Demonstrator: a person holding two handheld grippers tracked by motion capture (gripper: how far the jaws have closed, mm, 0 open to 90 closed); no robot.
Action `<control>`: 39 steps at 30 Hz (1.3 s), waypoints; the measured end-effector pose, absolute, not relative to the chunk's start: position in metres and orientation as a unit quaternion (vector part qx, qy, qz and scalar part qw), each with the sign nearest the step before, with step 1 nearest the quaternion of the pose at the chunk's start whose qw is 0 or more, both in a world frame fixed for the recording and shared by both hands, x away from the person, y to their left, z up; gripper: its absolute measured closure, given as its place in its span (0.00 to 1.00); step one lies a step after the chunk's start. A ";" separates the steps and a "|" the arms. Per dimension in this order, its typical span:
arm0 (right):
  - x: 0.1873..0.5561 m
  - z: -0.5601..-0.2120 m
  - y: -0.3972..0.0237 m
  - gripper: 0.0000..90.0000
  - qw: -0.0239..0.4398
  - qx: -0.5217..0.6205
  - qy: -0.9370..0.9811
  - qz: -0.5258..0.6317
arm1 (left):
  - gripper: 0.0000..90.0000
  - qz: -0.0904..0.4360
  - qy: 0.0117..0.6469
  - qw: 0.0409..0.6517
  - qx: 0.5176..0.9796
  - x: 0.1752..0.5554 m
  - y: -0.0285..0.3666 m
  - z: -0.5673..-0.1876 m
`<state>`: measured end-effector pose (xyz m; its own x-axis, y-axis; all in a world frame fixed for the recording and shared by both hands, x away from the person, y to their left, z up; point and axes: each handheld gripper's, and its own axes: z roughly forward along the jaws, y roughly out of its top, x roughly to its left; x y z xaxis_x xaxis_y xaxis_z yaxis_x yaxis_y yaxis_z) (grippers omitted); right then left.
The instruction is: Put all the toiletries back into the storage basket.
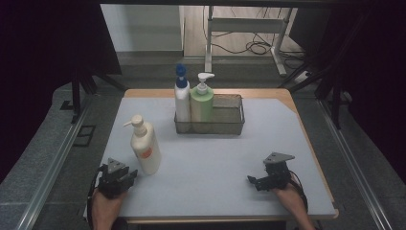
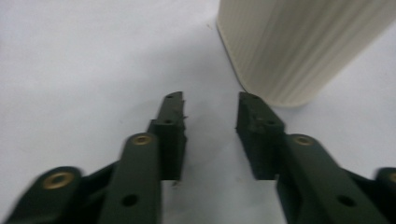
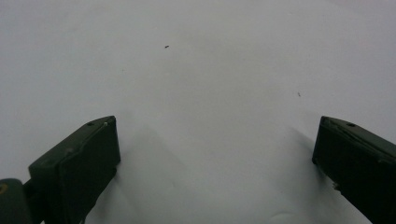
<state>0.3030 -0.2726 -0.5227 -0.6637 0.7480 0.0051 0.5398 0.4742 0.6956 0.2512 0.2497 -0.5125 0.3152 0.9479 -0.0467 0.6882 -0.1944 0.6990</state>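
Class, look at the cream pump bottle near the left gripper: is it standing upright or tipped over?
Upright. The cream pump bottle stands on its base on the table, pump head on top, outside the wire basket.

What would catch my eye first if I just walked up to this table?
Probably the cream pump bottle with an orange label, standing alone near the table's front left, right beside the left gripper, whose jaws have nothing between them. Behind it, a wire basket at the back middle holds a white bottle with a blue pump and a green pump bottle side by side. The right gripper rests open at the front right.
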 end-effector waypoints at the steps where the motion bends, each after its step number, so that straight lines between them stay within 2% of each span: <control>1: 0.303 -0.523 -0.273 0.00 0.152 0.381 0.845 0.343 | 0.77 0.198 0.548 0.325 0.745 0.253 0.252 -0.513; 5: 0.303 -0.523 -0.273 0.00 0.152 0.381 0.845 0.343 | 0.91 0.177 0.548 0.333 0.747 0.261 0.255 -0.518; 9: 0.303 -0.523 -0.273 0.00 0.151 0.382 0.845 0.343 | 0.99 0.180 0.543 0.333 0.750 0.269 0.257 -0.516; 24: 0.303 -0.523 -0.273 0.00 0.151 0.382 0.845 0.343 | 0.99 0.170 0.536 0.342 0.753 0.295 0.250 -0.520; 39: 0.303 -0.523 -0.273 0.00 0.151 0.382 0.845 0.343 | 0.99 0.155 0.525 0.355 0.758 0.298 0.244 -0.520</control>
<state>0.3030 -0.2726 -0.5230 -0.6623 0.7492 0.0069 0.5415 0.4724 0.6954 0.2976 0.2439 -0.5203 0.3999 0.9060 -0.1385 0.6860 -0.1957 0.7008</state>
